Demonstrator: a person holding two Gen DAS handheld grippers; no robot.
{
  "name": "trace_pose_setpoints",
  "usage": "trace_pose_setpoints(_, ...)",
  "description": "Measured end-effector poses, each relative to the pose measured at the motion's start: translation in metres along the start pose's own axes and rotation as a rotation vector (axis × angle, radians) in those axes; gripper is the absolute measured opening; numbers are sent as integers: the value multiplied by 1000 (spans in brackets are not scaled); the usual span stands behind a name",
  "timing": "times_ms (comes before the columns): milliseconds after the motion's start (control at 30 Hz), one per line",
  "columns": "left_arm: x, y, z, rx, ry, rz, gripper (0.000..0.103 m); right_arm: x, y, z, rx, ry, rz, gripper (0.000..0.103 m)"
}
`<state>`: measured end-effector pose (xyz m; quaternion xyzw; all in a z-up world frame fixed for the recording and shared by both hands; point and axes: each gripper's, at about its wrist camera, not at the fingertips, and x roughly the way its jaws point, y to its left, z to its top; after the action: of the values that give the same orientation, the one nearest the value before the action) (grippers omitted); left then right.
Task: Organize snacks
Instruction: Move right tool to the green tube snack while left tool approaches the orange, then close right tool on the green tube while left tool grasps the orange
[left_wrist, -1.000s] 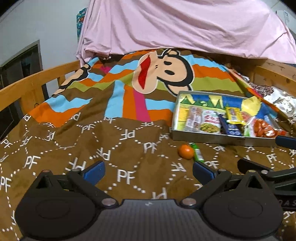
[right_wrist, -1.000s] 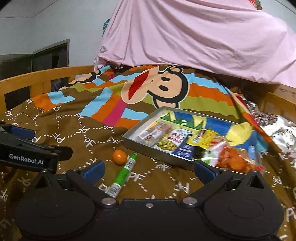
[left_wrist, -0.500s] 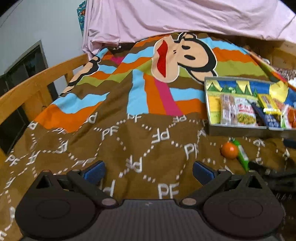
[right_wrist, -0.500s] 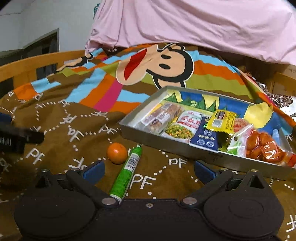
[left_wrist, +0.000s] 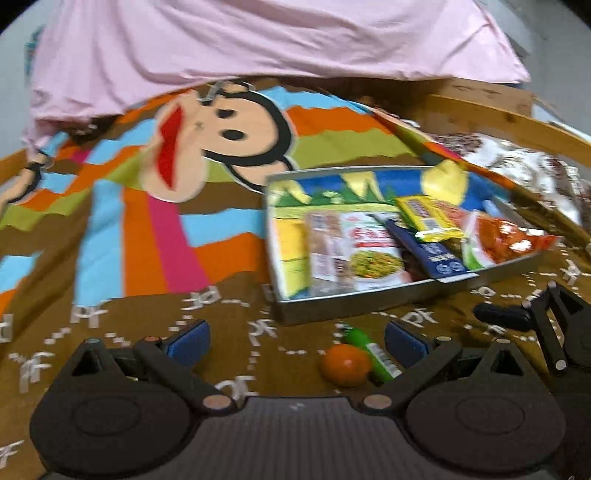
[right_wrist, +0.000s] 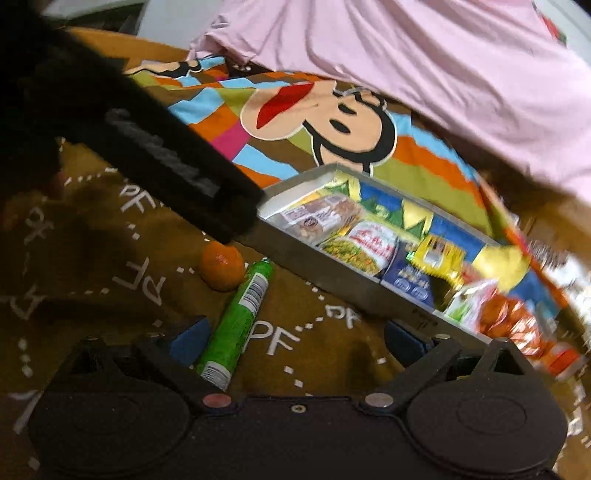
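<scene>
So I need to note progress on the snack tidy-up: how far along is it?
Mostly done: several snack packets already lie in the metal tray. Nothing is in hand; the left gripper is open, and the right gripper has its jaws closing, with the green tube between them but not yet gripped. Left to do: the tube and the small orange beside it are on the blanket, outside the tray.

My right gripper (right_wrist: 295, 338) has its jaws wide and closing, with the near end of the green tube (right_wrist: 236, 321) lying between them, not pinched. A small orange (right_wrist: 222, 267) sits just beside the tube. My left gripper (right_wrist: 177, 166) hangs over it. The tray (right_wrist: 332, 284) holds snack packets.
</scene>
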<state>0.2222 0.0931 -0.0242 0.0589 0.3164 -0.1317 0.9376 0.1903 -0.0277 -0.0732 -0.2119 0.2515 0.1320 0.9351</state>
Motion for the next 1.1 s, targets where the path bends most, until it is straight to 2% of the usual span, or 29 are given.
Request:
trace_pose_setpoints(133,10,3,0,-24,10,-96,102,-6,1,-5,-114,-42,-45,91)
trace_pose_setpoints(233,15,3,1,-35,3,-148,101,-13,3,-9,-201,-82,-92,75)
trace_pose_setpoints(367,17,4,6,-45,-24,-208,101,-15,-6,-9,-149,-76,-51,71)
trace_pose_setpoints(467,25,3,7,-44,13,-235,88,-13,-7,-8,-143,-70,-40,69)
trace_pose_setpoints(500,28,3,6,-37,31,-239,81,-12,-5,-9,-155,-73,-38,68)
trace_pose_setpoints(533,31,3,5,-29,40,-243,74,-10,-4,-9,-160,-71,-29,62)
trace_pose_setpoints(567,32,3,3,-23,48,-245,71,-8,-3,-10,-161,-64,-15,54)
trace_pose_setpoints(700,36,5,-3,-25,86,-243,55,-4,1,-11,-174,-55,24,37)
trace_pose_setpoints(767,37,7,-5,-28,95,-239,51,-1,0,-10,-166,-46,42,34)
trace_pose_setpoints(967,45,6,-7,-13,140,-226,42,14,-17,-4,-57,-2,132,36)
trace_pose_setpoints(1000,45,6,-7,-17,142,-228,37,15,-18,-4,-54,-3,135,36)
trace_pose_setpoints(1100,42,5,-7,-20,146,-221,36,11,-12,-5,-95,-14,145,25)
